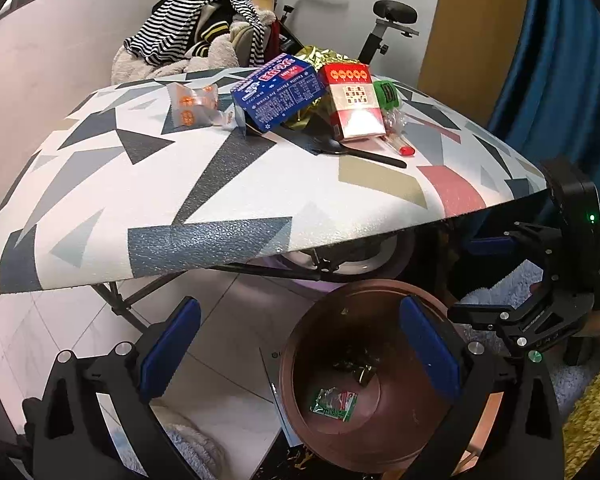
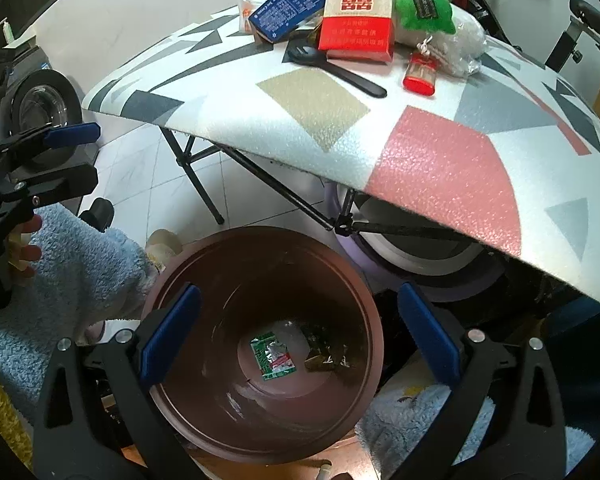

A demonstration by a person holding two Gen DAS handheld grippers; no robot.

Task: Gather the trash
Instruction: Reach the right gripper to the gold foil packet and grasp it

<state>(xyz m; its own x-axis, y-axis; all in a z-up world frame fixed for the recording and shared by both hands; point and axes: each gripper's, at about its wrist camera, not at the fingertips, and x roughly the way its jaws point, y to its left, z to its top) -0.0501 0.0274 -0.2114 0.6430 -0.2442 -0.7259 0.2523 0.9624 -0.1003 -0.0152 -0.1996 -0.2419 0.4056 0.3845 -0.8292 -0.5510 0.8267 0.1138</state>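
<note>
The right gripper (image 2: 300,336) is held above the brown bin (image 2: 204,280), its fingers (image 2: 170,334) released, nothing between them. A green wrapper (image 2: 273,356) is seen on the bin floor. The left gripper (image 1: 300,352) is likewise spread empty. Beyond, the bench (image 2: 440,168) edge overhangs the bin; boxes (image 2: 358,12) are heaped at its far side.

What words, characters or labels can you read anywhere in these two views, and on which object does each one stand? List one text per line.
"Vanilla Flavor Ice Cream": side of the blue carton on the table.
"囍" (double-happiness character): front of the red box.
Fine print on the blue carton: too small to read.
Smaller lines on the red box: blurred.
Green wrapper in the brown bin: print unreadable.
Black label on the green plush: unreadable.
</note>
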